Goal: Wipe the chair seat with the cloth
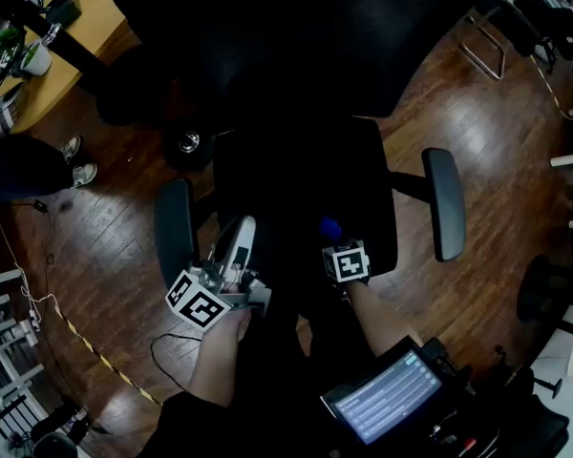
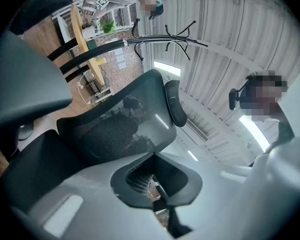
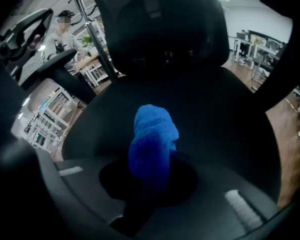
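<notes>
Nearest the person, a lit screen sits low at their right side. Just beyond it, the right gripper has its jaws closed tight on a bunched blue cloth. The cloth pokes out past the jaw tips as a rounded wad above the front part of the black chair seat. Whether the wad actually presses on the seat cannot be told. The left gripper is held beside the seat's left front edge, close to the left armrest. Its pale jaws are brought together with nothing between them, and its own view tilts upward. That view takes in the mesh backrest, the headrest and a ribbed ceiling. The right armrest stands out from the far side of the seat, well apart from both grippers. Past the seat, the backrest fills the upper middle of the head view as a dark mass over a wooden plank floor. A strip of yellow-and-black tape crosses the floor at lower left. Farther off on the left, a wooden desk carries a small potted plant. A seated person's legs and shoes show beside it. A coat stand rises behind the chair in the right gripper view.
</notes>
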Demonstrator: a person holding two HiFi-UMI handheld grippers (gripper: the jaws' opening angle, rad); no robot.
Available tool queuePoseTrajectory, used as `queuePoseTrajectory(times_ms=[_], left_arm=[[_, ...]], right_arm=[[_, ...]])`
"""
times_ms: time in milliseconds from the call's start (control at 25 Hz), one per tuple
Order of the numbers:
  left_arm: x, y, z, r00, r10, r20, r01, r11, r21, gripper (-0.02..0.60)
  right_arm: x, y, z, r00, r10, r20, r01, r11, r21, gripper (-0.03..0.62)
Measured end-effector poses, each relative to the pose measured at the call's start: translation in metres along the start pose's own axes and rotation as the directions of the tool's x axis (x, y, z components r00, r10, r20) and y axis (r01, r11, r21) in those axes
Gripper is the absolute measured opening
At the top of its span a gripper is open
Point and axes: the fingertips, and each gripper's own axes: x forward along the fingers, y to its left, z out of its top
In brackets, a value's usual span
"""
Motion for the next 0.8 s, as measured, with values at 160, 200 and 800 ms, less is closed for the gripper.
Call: queuePoseTrajectory(times_ms=[160, 200, 800], left_arm=[[0.016, -0.010, -0.017, 0.999, -0.023, -0.042, 0.023, 1.000, -0.001, -0.009], [0.019, -0.012, -0.021, 0.998, -0.027, -0.050, 0.027, 1.000, -0.002, -0.009], [0.029, -0.086, 0.016, 0.992, -0.052, -0.112, 0.056, 0.998, 0.033, -0.009]], right_arm=[[-0.039, -0.066, -0.007, 0.994, -0.107, 0.031, 0.104, 0.991, 0.081, 0.044], [-0.044, -0.078, -0.009, 0.992, -0.122, 0.041, 0.117, 0.988, 0.097, 0.044], [-0.161, -0.018, 0.100, 0.909, 0.151, 0.388, -0.194, 0.978, 0.073, 0.044]])
